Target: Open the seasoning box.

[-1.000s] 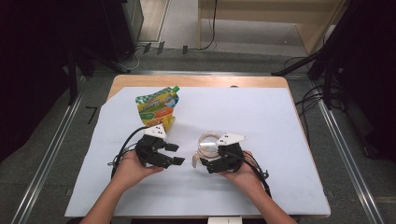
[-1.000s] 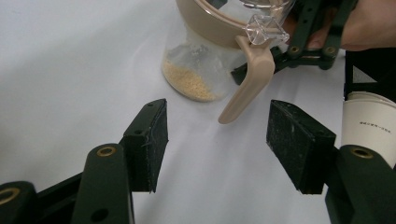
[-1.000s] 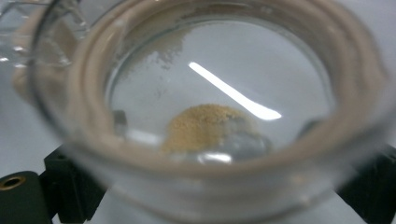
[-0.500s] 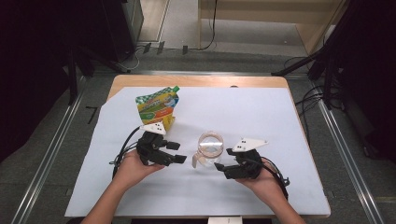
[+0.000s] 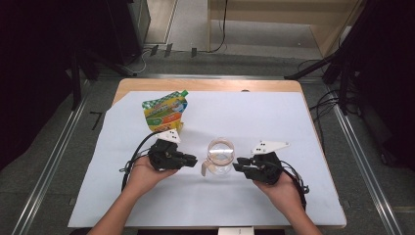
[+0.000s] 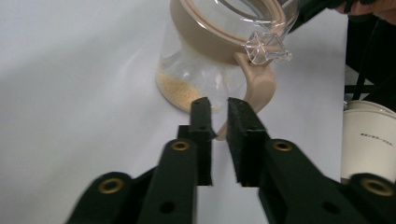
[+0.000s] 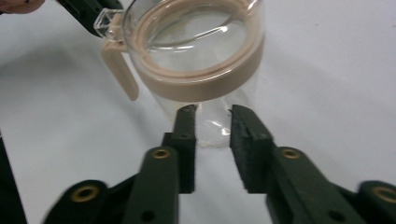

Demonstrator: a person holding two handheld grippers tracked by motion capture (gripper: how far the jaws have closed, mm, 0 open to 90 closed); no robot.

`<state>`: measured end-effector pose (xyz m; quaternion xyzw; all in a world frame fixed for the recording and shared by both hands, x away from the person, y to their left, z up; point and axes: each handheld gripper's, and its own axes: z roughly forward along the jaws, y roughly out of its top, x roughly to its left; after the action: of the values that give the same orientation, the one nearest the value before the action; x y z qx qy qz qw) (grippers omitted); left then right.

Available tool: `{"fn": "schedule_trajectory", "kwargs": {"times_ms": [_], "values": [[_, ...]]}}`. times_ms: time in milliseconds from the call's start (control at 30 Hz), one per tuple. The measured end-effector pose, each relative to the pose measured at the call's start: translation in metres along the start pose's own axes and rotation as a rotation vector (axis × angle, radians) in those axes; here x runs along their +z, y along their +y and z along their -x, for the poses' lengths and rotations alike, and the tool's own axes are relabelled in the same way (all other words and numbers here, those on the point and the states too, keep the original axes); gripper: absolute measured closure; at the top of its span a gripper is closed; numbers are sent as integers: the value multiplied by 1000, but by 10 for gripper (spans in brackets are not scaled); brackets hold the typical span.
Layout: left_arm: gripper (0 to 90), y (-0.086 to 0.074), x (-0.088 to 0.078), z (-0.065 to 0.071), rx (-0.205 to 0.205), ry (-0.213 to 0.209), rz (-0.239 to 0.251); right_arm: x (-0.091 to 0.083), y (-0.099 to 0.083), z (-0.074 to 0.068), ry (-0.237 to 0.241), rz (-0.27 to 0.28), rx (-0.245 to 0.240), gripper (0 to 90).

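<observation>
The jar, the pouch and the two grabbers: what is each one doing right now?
jar: upright on the sheet, lid closed, a little yellow grain at the bottom.
pouch: standing upright behind the left gripper, green cap on.
left gripper: shut, empty, jaw tips just short of the jar's latch.
right gripper: jaws have just been closing, narrow gap left, nothing between them, beside the jar.
</observation>
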<state>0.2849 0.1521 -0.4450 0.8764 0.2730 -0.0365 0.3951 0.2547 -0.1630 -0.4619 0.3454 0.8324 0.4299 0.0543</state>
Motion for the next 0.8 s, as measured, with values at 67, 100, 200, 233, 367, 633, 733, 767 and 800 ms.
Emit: {"fn": "schedule_trajectory", "kwargs": {"times_ms": [67,100,200,233,367,633,733,767,800], "values": [[900,3,3,3,9,-5,25,-1,1,2,-25,15,-10,860],[900,4,4,4,16,-3,22,-2,1,2,-29,20,-11,875],[900,5,8,5,20,6,12,-1,3,2,-27,30,8,900],[900,5,10,5,16,2,13,-1,3,2,-29,31,5,900],[900,6,14,7,16,-10,9,4,4,0,-35,21,-3,900],[900,5,18,8,22,-9,2,5,3,2,-37,23,7,900],[900,5,19,8,18,-17,4,6,4,3,-42,24,8,900],[900,5,19,8,18,-17,4,6,4,3,-42,24,8,900],[900,4,20,7,16,-25,6,6,5,3,-41,22,12,900]]}}
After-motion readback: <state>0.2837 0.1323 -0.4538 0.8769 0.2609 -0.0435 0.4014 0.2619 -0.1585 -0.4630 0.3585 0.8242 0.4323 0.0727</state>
